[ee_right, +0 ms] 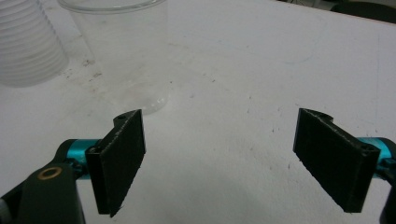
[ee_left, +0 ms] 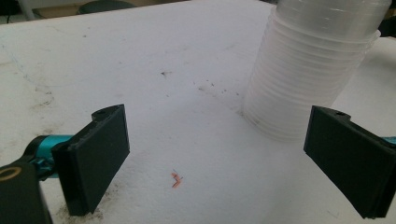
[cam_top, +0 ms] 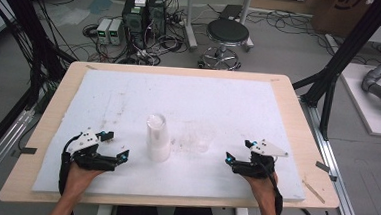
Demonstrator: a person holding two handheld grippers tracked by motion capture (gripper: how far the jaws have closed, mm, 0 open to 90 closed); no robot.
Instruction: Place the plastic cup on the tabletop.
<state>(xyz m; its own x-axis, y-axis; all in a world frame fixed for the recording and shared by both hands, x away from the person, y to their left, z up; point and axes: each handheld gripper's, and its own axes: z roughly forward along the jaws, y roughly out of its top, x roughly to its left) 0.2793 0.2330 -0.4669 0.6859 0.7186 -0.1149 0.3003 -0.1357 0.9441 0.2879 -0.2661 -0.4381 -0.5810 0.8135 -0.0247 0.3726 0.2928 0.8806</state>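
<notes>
A tall stack of nested clear plastic cups [cam_top: 157,137] stands upright near the middle of the white foam sheet [cam_top: 129,93]. To its right stands a single clear cup [cam_top: 200,138]. My left gripper [cam_top: 116,146] rests open at the lower left, a short way left of the stack. In the left gripper view the stack [ee_left: 308,74] rises beyond the right jaw. My right gripper [cam_top: 238,150] rests open at the lower right. In the right gripper view the single cup [ee_right: 126,56] stands ahead of the left jaw, with the stack [ee_right: 25,42] at the far left.
The foam sheet covers a wooden table [cam_top: 301,139]. A small orange scrap [ee_left: 176,179] lies on the foam between the left gripper's jaws. Beyond the table stand a black stool [cam_top: 227,34], computer boxes [cam_top: 144,17] and cables on the floor.
</notes>
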